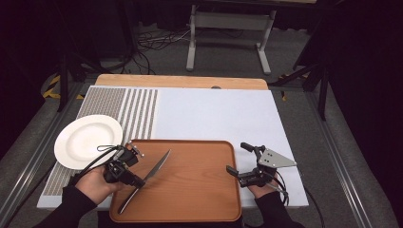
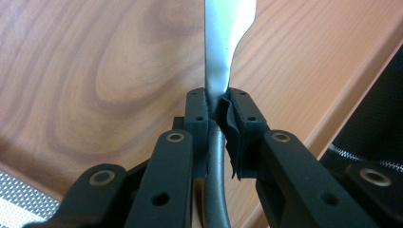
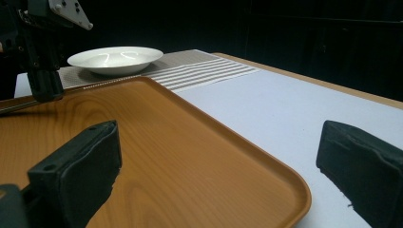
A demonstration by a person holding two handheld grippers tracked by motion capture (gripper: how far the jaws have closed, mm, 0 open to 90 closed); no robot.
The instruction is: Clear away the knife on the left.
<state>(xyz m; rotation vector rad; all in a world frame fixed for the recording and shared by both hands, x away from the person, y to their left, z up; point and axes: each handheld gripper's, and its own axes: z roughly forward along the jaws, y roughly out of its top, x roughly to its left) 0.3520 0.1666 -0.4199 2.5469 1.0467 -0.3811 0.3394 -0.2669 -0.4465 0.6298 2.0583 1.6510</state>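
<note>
I find the left gripper point(image 1: 138, 182) clamped on a table knife point(image 1: 151, 175), over the left part of the wooden tray point(image 1: 199, 190). In the left gripper view the two black pads point(image 2: 197, 111) press on the knife where the dark handle meets the bright blade point(image 2: 223, 42) — the blade runs straight up and away from the jaws, the handle passes back down between them. From the high view the knife lies slantwise over the tray: blade tip pointing up and to the right toward the tray's middle, handle end reaching down toward the tray's near left corner. I cannot tell whether the knife rests on the tray surface or is held just clear of it.

My right gripper point(image 1: 236, 161) sits at the tray's right rim, its jaws standing wide apart with nothing between them. In the right gripper view one jaw is over the tray's wood and the other over the white table mat point(image 3: 285, 109) — the tray's rounded corner lies between them.

A white plate point(image 1: 85, 140) stands well left of the tray, on the patterned strip of the mat point(image 1: 138, 111), just beyond the left gripper. In the right gripper view the plate point(image 3: 114, 59) sits behind the tray's far edge, with the left gripper point(image 3: 45, 90) at upper left.
</note>
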